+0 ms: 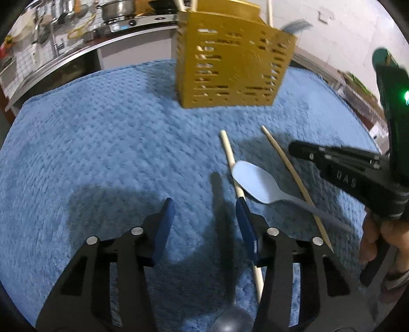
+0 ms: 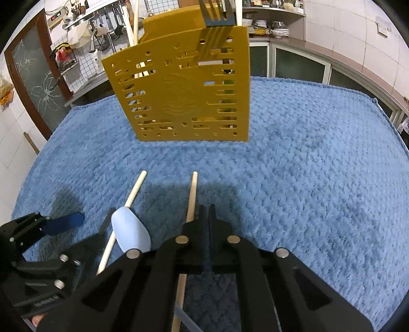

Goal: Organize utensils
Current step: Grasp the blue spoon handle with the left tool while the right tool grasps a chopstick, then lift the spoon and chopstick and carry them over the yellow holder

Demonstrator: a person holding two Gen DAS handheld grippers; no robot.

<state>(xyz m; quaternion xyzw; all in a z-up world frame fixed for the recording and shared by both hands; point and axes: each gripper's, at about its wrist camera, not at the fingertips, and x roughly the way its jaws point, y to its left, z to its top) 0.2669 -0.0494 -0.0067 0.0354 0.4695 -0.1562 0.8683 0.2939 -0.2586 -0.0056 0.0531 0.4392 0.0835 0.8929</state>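
A yellow perforated utensil holder (image 1: 232, 69) stands on the blue towel (image 1: 102, 143); it also shows in the right wrist view (image 2: 184, 94), with chopsticks and a fork (image 2: 217, 12) in it. Two wooden chopsticks (image 1: 230, 155) (image 1: 288, 166) and a light blue spoon (image 1: 255, 184) lie on the towel. My left gripper (image 1: 204, 212) is open, just left of the spoon, its right finger over one chopstick. My right gripper (image 2: 205, 212) is shut and empty beside the other chopstick (image 2: 191, 196). The spoon (image 2: 130, 232) lies across the first chopstick (image 2: 133, 194).
A dark round utensil end (image 1: 230, 319) shows at the bottom edge under my left gripper. A kitchen counter with a pot and stove (image 1: 120, 12) lies behind the towel. Cabinets and shelves (image 2: 294, 58) stand at the back right.
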